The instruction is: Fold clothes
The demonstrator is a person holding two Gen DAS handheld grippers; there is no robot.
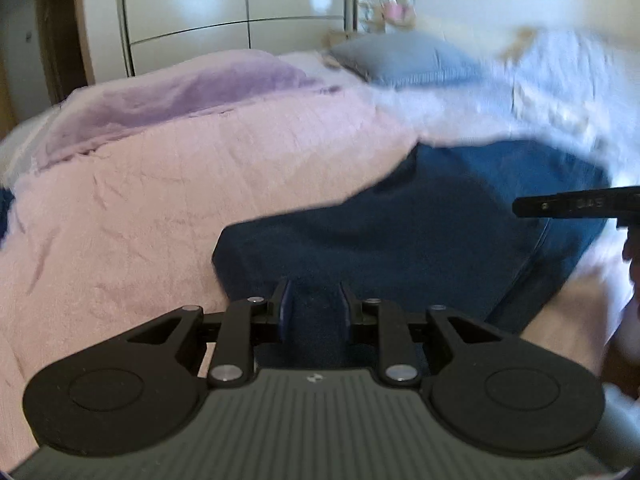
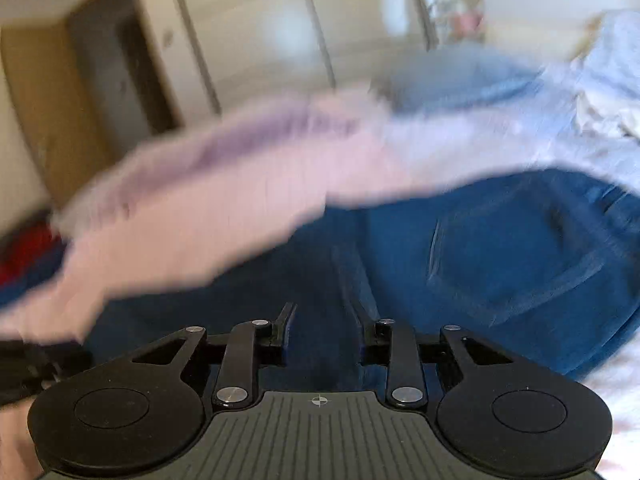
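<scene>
While jeans (image 1: 440, 216) lie half-folded on bed (image 1: 160, 200): left gripper (image 1: 314, 304) fingers grasping denim; right gripper (image 2: 324, 320) fingers released above denim; folding unfinished.

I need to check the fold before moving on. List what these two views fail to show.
- Left wrist view: the near edge of the jeans is hidden behind the left gripper.
- Right wrist view: motion blur smears the pink bedcover; the jeans' right side runs off frame.
- Left wrist view: the right gripper is cut off at the right edge.
</scene>
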